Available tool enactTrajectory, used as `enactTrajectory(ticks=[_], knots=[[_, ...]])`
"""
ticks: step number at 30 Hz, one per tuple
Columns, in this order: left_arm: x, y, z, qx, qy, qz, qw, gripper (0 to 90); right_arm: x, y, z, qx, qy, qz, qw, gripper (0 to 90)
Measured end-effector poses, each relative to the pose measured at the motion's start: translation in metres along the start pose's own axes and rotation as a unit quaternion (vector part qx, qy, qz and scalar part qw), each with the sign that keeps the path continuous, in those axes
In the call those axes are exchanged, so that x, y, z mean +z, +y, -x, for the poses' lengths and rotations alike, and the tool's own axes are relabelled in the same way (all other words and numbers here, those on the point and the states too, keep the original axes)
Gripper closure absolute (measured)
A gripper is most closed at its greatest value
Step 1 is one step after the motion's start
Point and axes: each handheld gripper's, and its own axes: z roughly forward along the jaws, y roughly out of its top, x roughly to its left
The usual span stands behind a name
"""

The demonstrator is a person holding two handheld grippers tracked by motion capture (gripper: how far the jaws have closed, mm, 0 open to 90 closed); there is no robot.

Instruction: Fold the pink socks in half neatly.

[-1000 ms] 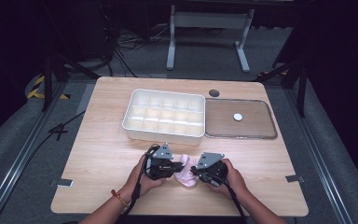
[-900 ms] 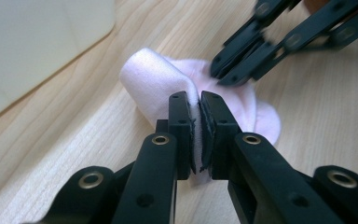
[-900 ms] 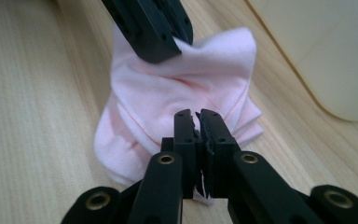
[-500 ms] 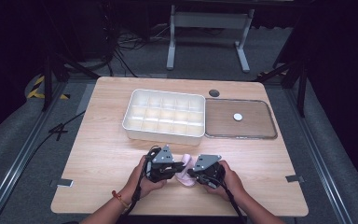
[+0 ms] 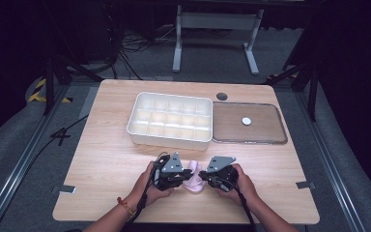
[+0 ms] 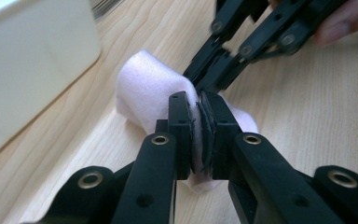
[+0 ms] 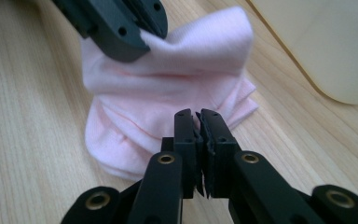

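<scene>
High view: a light wooden table (image 5: 101, 159) carries, at its far middle, a cream divided box (image 5: 170, 119) with rows of small compartments. Its clear lid (image 5: 249, 124) lies flat just beside it on the right, a small white round spot at the centre. A dark round disc (image 5: 221, 96) sits on the table just behind the lid's near corner. No brand, label or writing can be read on any of these.

Near the front edge, two hands come in from below. The left gripper (image 5: 179, 175) and the right gripper (image 5: 204, 177) face each other, with a small pink cloth (image 5: 192, 177) bunched on the table between them.

Left gripper view: the jaws are pressed together, pinching a fold of the pink cloth (image 6: 149, 93), with the other gripper's tips at the same fold. Right gripper view: the jaws are pressed together on the cloth's (image 7: 168, 93) near edge, the cream box just behind.
</scene>
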Motion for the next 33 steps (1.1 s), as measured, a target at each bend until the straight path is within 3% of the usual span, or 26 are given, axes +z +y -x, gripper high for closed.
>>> enactTrajectory(ticks=[1,3,9,13,19,22,28,30,33], knots=[[0.002,0.001,0.002,0.014,0.004,-0.005,0.9999,82.9,0.0,0.001,0.0,-0.003,-0.002,-0.002,1.0,86.1],[0.004,0.002,0.005,0.02,0.006,-0.008,0.9997,82.4,0.001,0.0,-0.001,-0.006,-0.004,-0.003,1.0,86.2],[0.015,0.002,0.011,0.028,0.003,-0.028,0.9992,81.4,-0.002,-0.004,0.007,0.011,0.024,0.012,0.9996,87.4],[0.017,0.002,0.012,0.03,0.005,-0.034,0.999,81.0,-0.009,-0.004,0.014,0.017,0.02,0.017,0.9995,89.3],[0.022,0.003,0.016,0.04,0.012,-0.044,0.9982,81.0,-0.027,0.005,0.018,0.026,-0.002,0.078,0.9966,87.2],[0.023,0.004,0.018,0.05,0.018,-0.052,0.9972,81.2,-0.027,0.01,0.012,0.021,0.008,0.098,0.995,85.8],[0.024,0.005,0.018,0.057,0.02,-0.053,0.9967,81.7,-0.015,0.015,0.004,-0.009,0.005,0.08,0.9968,88.5],[0.024,0.005,0.019,0.055,0.018,-0.052,0.997,81.6,-0.013,0.015,0.004,-0.007,0.008,0.079,0.9968,88.6],[0.024,0.005,0.02,0.059,0.017,-0.054,0.9967,81.1,-0.005,0.011,0.005,-0.009,0.004,0.052,0.9986,88.5]])
